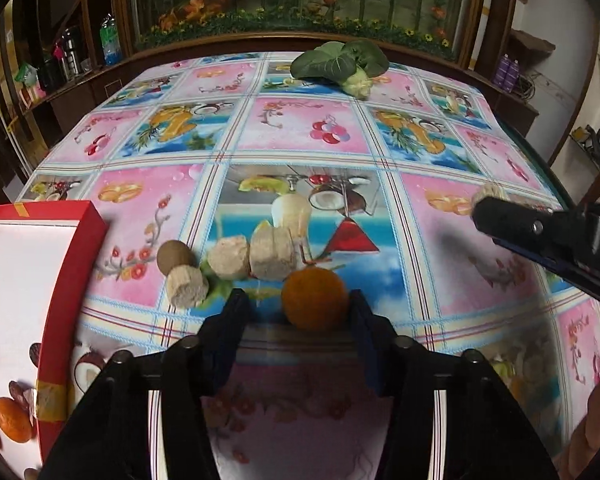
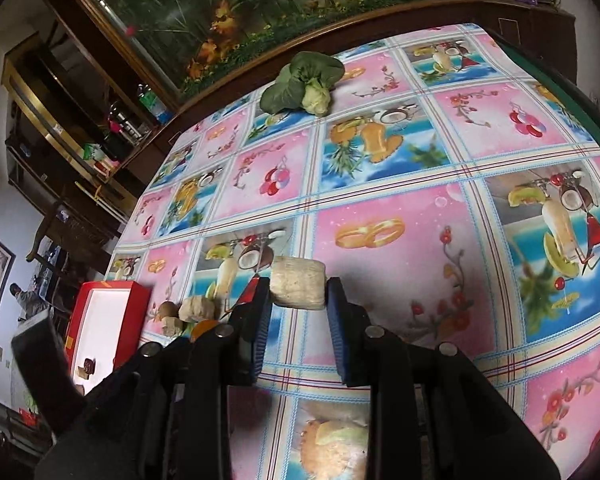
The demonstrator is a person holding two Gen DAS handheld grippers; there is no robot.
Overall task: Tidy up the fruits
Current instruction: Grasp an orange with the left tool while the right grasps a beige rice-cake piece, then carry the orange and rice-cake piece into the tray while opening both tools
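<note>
In the left wrist view an orange [image 1: 314, 298] lies on the patterned tablecloth between the tips of my left gripper [image 1: 298, 304], whose jaws stand open around it. A brown kiwi [image 1: 175, 256] and three beige chunks [image 1: 228, 262] lie just beyond. A red box [image 1: 64, 280] at the left holds an orange [image 1: 13, 419] and dark pieces. In the right wrist view my right gripper [image 2: 298, 294] holds a beige chunk [image 2: 298, 288] between its fingertips, above the cloth. That gripper also shows in the left wrist view [image 1: 500, 216].
A leafy green vegetable [image 1: 340, 64] lies at the table's far edge, also in the right wrist view [image 2: 300, 84]. A wooden cabinet with a flower display and shelves with bottles stand behind the table. The table's right edge [image 2: 572, 92] is near.
</note>
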